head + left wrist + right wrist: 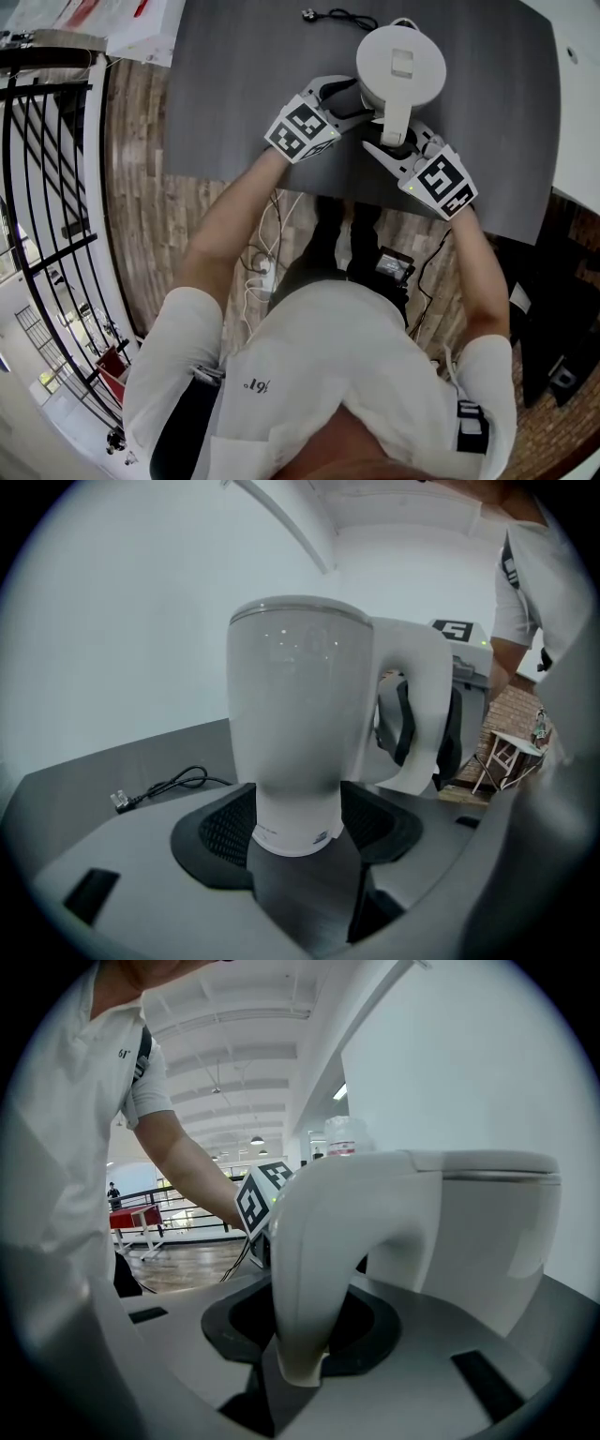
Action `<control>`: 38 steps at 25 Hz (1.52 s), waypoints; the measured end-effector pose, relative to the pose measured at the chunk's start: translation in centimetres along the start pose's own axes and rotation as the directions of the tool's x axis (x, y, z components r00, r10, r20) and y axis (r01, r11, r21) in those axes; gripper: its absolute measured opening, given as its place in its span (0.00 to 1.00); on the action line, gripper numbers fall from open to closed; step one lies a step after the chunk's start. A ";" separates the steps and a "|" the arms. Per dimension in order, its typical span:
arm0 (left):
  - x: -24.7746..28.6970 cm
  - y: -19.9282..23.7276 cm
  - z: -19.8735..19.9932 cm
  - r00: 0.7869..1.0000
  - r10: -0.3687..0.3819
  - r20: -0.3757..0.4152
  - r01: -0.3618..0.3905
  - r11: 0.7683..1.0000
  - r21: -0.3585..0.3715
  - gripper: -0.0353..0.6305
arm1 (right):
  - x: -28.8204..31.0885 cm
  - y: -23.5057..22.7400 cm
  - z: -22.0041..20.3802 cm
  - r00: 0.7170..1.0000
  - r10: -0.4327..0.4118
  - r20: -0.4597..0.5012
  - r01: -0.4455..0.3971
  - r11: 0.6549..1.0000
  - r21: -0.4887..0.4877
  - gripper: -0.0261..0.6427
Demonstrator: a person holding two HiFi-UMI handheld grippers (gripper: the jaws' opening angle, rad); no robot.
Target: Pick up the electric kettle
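Right gripper (396, 146) clamps kettle (401, 61) by handle (397, 114) near table (244, 84) edge; left gripper (361, 101) wide around it.

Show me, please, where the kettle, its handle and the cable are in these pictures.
kettle (401, 64), head view, on its round lid.
handle (302, 1283), right gripper view, on its lower stem.
cable (119, 800), left gripper view, on its plug end, lying on the table.

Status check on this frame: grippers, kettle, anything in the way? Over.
Right gripper clamped on handle of kettle. Left gripper open, jaws straddling kettle's lower body. Kettle upright on table, lift not evident. Loose cable lies behind, clear of both.
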State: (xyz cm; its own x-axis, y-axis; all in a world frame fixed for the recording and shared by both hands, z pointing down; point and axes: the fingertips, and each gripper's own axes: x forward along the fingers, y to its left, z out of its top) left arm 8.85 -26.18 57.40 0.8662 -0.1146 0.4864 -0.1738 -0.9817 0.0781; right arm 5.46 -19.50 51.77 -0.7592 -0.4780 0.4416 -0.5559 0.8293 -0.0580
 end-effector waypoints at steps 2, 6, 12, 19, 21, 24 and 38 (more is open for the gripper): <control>0.0 0.2 -0.2 1.000 0.005 0.005 -0.005 1.000 -0.012 0.48 | 0.0 0.0 0.0 1.000 0.000 -0.001 0.000 1.000 -0.002 0.20; 0.8 -0.2 -0.4 1.000 -0.012 0.014 0.012 1.000 -0.022 0.60 | 0.0 0.0 -0.1 1.000 0.003 -0.003 -0.003 1.000 -0.003 0.20; 1.5 0.0 -0.2 1.000 -0.013 0.018 0.014 1.000 -0.011 0.62 | 0.1 -0.1 -0.1 1.000 0.003 0.005 -0.003 1.000 0.000 0.20; 1.2 0.2 0.3 1.000 0.011 0.005 -0.011 1.000 0.009 0.61 | 0.1 0.4 0.0 1.000 0.025 -0.001 -0.025 0.999 -0.047 0.20; 1.0 0.3 0.3 1.000 0.011 0.000 -0.011 1.000 0.014 0.61 | 0.3 0.6 0.2 0.999 0.034 -0.004 -0.034 0.998 -0.060 0.20; 0.8 0.3 0.6 1.000 0.020 -0.001 -0.020 0.999 0.026 0.61 | 0.4 0.7 0.5 0.999 0.038 0.001 -0.038 0.997 -0.061 0.20; -1.1 -0.3 3.0 0.999 0.025 0.034 -0.026 0.999 0.031 0.60 | -0.3 1.4 3.3 0.998 0.041 0.038 -0.039 0.997 -0.062 0.20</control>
State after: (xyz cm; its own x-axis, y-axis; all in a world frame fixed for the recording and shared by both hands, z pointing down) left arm 9.30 -26.25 54.24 0.8769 -0.1438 0.4587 -0.1811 -0.9827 0.0383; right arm 3.82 -19.10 48.59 -0.7940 -0.4541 0.4041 -0.5039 0.8636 -0.0197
